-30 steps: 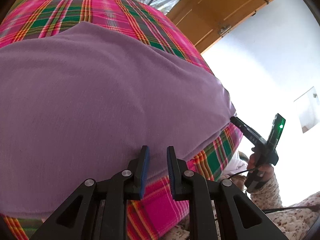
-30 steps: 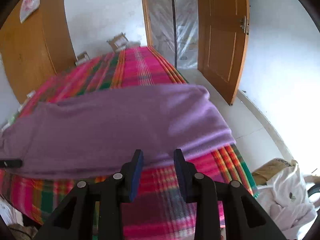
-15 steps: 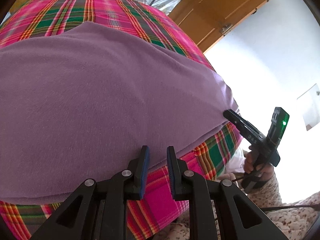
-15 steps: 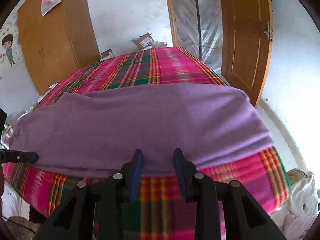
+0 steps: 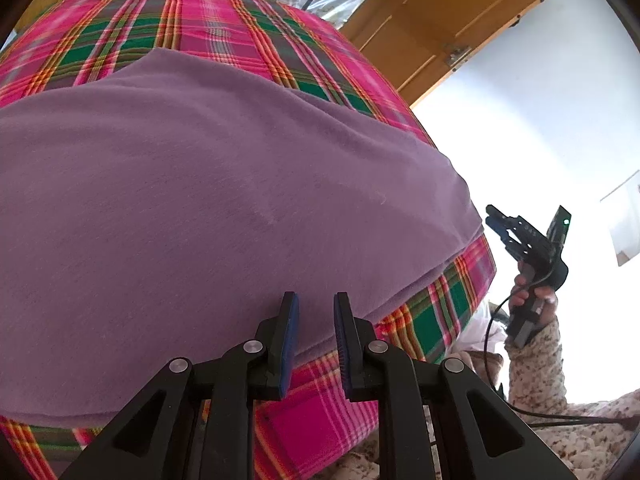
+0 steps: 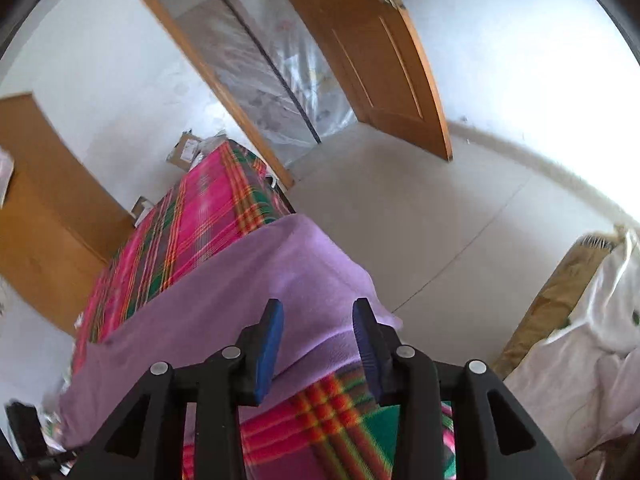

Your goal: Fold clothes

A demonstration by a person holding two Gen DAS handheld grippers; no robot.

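A purple garment (image 5: 200, 200) lies spread flat across a bed with a pink and green plaid cover (image 5: 200, 20). My left gripper (image 5: 315, 298) hovers over the garment's near edge, its jaws a narrow gap apart with nothing between them. In the right wrist view the right gripper (image 6: 317, 304) is tilted over the garment's (image 6: 260, 288) right corner. Its jaws are opening and its pads do not touch the cloth. In the left wrist view the right gripper (image 5: 496, 220) is held up just off the bed's right side by a hand in a floral sleeve (image 5: 536, 360).
A wooden door (image 6: 384, 60) stands open beside a plastic-sheeted doorway (image 6: 272, 72). Bare floor (image 6: 440, 208) runs along the bed's right side. A white bag with cardboard (image 6: 580, 340) sits on the floor at right. Boxes (image 6: 186, 152) stand at the bed's far end, a wooden cabinet (image 6: 40, 200) at left.
The right gripper swung right to the garment's corner, rolled, and its jaws widened. From the left view it came off the cloth's edge. The left gripper has hardly moved.
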